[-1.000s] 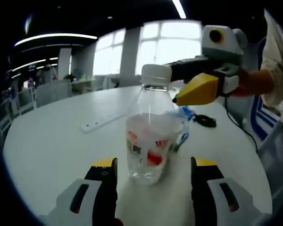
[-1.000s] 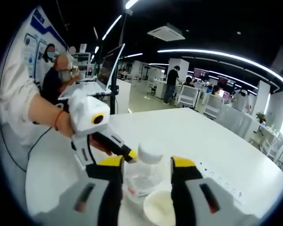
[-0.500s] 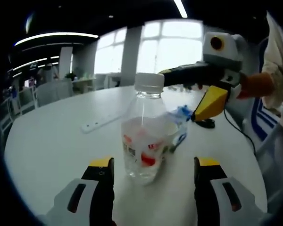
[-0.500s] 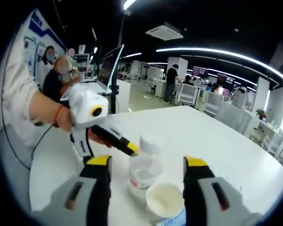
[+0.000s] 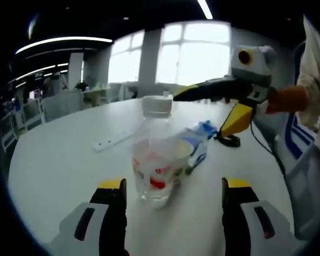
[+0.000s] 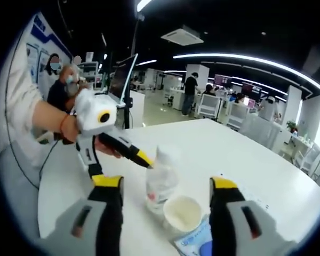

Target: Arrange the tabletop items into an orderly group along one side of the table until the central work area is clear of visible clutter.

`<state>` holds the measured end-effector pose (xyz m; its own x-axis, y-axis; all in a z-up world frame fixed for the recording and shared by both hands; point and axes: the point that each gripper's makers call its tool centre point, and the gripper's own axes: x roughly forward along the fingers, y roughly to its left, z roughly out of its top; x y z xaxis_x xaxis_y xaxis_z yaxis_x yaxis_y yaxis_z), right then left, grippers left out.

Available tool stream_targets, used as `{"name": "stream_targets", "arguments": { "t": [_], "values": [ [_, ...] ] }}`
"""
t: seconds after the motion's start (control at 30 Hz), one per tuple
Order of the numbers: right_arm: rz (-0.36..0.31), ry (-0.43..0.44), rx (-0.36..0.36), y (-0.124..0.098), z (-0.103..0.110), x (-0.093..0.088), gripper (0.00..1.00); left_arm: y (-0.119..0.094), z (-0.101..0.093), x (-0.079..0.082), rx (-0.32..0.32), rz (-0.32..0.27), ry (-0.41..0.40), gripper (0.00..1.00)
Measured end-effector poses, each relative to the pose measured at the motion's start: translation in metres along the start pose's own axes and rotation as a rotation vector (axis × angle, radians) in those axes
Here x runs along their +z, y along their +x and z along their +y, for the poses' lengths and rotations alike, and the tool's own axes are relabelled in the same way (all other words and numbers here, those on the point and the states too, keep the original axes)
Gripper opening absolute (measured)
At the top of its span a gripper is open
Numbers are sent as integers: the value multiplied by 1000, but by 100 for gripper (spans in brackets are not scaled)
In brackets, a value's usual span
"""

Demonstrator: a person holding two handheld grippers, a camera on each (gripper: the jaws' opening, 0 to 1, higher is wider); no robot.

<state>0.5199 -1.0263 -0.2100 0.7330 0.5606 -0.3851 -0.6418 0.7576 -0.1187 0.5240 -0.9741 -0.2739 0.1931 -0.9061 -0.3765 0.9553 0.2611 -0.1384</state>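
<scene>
A clear plastic bottle (image 5: 151,168) with a white cap and a red-and-white label stands on the white table (image 5: 58,176), between and just beyond my left gripper's (image 5: 173,193) open jaws. Behind it sit a white cup (image 5: 185,149) and a blue packet (image 5: 204,130). My right gripper (image 5: 200,114) reaches in from the right above the cup, with its jaws spread. In the right gripper view the bottle (image 6: 161,178) stands ahead of my open right gripper (image 6: 165,182), with the cup (image 6: 182,212) and the packet (image 6: 197,244) closer to the camera. The left gripper (image 6: 122,168) is open there, one tip next to the bottle's cap.
A white power strip (image 5: 111,141) lies to the left of the bottle and a black cable (image 5: 229,140) lies to the right, near the table's edge. Beyond the table are a monitor on a stand (image 6: 125,74), a seated person (image 6: 57,85) and office desks.
My right gripper's jaws have spread wider and drawn back from the bottle. The left gripper has pulled back a little, so the bottle looks smaller and farther off.
</scene>
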Motion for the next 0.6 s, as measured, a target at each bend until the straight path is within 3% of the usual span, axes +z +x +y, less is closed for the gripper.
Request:
{"name": "stream_targets", "arguments": {
  "t": [0.27,0.6],
  "values": [
    [10,8,-29,-31,-4,-7,65,-11,-15,8,12,6,5,75],
    [23,45,-94,-81,-12,-25,77,-23,-40,17,40,17,-5,86]
  ]
}}
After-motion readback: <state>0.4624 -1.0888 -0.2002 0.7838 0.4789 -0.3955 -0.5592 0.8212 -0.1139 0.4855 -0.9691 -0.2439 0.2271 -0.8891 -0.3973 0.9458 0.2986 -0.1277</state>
